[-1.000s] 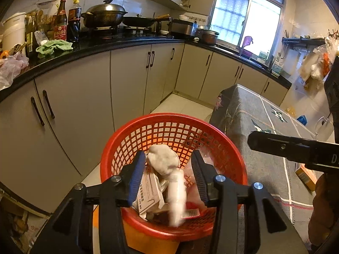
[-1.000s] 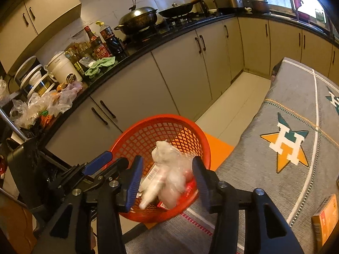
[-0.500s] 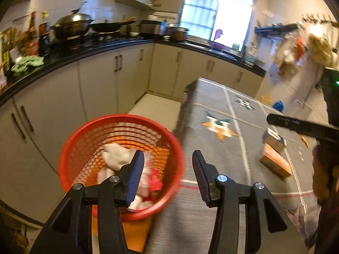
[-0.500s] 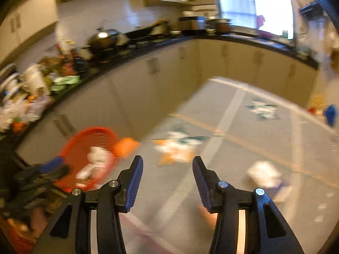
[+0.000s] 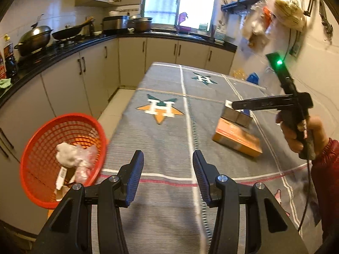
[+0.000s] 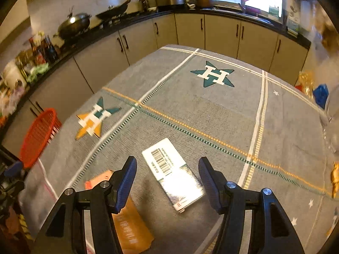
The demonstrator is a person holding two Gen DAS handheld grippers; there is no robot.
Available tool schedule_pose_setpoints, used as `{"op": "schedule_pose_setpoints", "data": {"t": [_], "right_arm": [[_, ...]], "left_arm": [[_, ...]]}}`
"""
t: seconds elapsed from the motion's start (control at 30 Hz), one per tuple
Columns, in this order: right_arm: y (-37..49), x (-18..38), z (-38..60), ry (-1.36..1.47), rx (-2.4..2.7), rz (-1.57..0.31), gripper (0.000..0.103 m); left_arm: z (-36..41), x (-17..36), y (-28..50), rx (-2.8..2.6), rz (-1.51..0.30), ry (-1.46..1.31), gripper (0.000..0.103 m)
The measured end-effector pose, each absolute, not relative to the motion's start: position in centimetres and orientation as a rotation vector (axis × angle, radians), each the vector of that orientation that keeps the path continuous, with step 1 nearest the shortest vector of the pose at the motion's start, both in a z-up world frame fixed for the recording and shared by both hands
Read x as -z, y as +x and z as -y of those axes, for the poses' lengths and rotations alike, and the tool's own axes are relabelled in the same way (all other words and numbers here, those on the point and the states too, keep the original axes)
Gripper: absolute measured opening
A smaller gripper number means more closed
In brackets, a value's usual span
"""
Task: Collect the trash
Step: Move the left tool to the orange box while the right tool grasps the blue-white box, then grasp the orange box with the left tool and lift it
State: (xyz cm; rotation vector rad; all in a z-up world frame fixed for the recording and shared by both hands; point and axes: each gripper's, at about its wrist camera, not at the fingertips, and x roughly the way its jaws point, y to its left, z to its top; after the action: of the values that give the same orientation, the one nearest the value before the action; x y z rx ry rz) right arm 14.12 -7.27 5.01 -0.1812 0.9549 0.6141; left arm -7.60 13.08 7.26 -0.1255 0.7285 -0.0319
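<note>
A red mesh basket with crumpled white paper and wrappers stands beside the table's left edge; in the right wrist view the basket shows at far left. On the grey star-patterned cloth lie a silver-and-white barcoded box and an orange flat box. My right gripper hovers over the silver box, its jaws opening, nothing pressed between them. My left gripper stands open and empty above the cloth. In the left wrist view the same boxes lie under the right gripper.
Kitchen cabinets and a dark counter with wok and pots run along the left and back. Bags hang on the right wall. A blue object and plastic wrap sit at the table's far right edge.
Both grippers swung right, away from the basket and over the table. The white trash dropped into the basket. The right jaws have widened and now hang above the silver box.
</note>
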Motion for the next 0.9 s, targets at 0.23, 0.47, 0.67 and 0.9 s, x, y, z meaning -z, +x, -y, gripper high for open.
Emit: {"op": "schedule_pose_setpoints", "data": {"t": [0.23,0.47,0.67,0.9], "right_arm": [[13.8,-2.8,7.5,-0.262,-0.571,-0.999,0.037],[9.1,-2.8,8.2,-0.167,-0.589,-1.019,0.037],[3.0,-3.0,6.8,-0.047,-0.786,-1.057,0.037],[3.1,-5.3,10.2,0.077,-0.708,-0.924,0.037]], "left_arm": [[-11.6,-6.8,-7.2,0.062,-0.749,-0.106,0.047],[-11.4,-6.8,-7.0,0.078,-0.765,-0.125,0.050],[-10.8,-7.0,-7.1,0.100,-0.790,-0.151,0.061],[-8.7,-6.9,-7.2,0.136,-0.832,-0.165,0.076]]}}
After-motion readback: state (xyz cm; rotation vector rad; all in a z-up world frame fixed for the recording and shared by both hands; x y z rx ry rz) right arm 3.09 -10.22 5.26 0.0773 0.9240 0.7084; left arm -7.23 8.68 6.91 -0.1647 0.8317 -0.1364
